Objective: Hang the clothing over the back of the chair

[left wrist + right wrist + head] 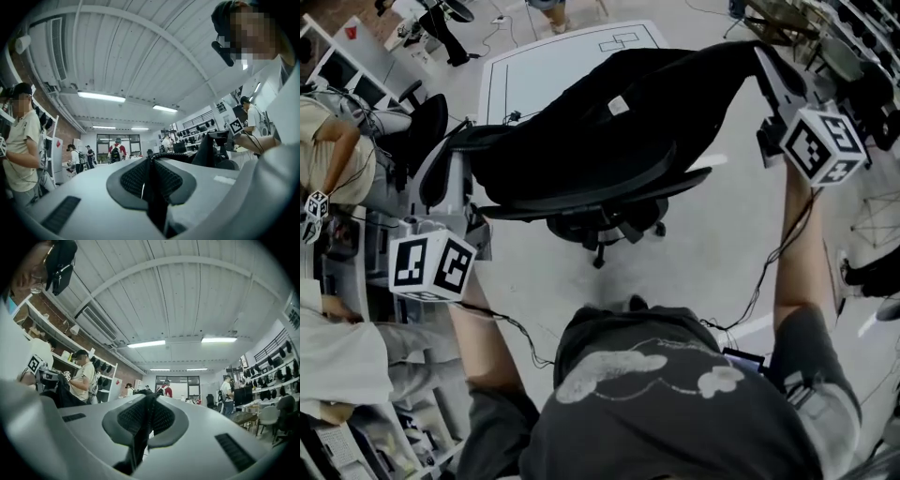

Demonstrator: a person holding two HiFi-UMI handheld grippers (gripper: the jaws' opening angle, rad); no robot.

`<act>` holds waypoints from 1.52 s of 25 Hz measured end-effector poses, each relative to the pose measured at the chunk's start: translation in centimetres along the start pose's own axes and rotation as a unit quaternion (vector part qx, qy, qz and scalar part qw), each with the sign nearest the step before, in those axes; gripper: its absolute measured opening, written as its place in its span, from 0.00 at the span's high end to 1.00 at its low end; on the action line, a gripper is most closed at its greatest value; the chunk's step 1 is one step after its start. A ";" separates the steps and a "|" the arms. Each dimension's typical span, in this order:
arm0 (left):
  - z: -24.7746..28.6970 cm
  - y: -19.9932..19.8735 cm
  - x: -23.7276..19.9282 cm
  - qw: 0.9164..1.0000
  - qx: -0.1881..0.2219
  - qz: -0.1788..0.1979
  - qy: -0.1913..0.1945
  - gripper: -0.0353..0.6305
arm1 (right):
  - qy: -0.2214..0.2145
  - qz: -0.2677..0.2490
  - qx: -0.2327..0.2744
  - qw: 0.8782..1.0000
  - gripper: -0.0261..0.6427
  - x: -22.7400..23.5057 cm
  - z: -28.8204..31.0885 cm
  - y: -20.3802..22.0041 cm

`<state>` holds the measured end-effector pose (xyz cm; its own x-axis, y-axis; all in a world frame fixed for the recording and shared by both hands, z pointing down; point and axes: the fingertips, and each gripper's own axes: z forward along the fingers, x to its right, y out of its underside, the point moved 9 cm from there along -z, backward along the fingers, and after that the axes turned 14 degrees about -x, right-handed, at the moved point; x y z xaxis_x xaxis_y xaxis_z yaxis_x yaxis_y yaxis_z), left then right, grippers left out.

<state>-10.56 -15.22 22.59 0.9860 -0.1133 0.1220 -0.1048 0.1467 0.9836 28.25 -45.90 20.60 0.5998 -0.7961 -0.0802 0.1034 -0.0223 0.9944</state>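
A black garment [600, 122] with a small white label hangs stretched between my two grippers. It sags over the curved back of a black office chair [605, 202] in the head view. My left gripper [467, 141] is shut on the garment's left end, with dark fabric pinched between its pads [151, 161]. At the upper right, my right gripper [766, 52] is shut on the other end, a fold of cloth caught in its jaws [147, 401]. Each gripper view shows the other gripper and the hanging cloth off to one side [206, 150] [65, 394].
A white table [544, 66] with drawn lines stands beyond the chair. At the left are a person in a beige shirt [328, 150] and shelving. Cables trail over the floor [769, 262]. Several other people stand far down the room [115, 151].
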 end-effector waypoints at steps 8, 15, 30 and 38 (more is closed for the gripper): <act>-4.1 -2.2 1.5 0.998 0.058 -0.005 -0.028 0.90 | -0.025 -0.024 0.052 0.998 0.97 -1.7 -3.9 -2.6; -9.9 -3.2 1.8 0.996 0.086 -0.004 -0.025 0.90 | -0.024 -0.032 0.081 0.996 0.97 -4.9 -7.5 -4.6; -20.7 -1.9 3.7 0.993 0.114 -0.011 -0.002 0.91 | -0.008 -0.039 0.099 0.994 0.97 -12.3 -19.5 -5.0; -26.0 0.4 6.4 0.995 0.095 0.025 -0.008 0.90 | 0.009 -0.047 0.074 0.996 0.97 -15.0 -25.0 -1.5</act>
<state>-0.89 9.69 20.27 0.9769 -0.1273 0.1716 -0.1774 -0.0354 0.9835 38.92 -18.76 18.58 0.6076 -0.7752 -0.1729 0.0429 -0.1853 0.9818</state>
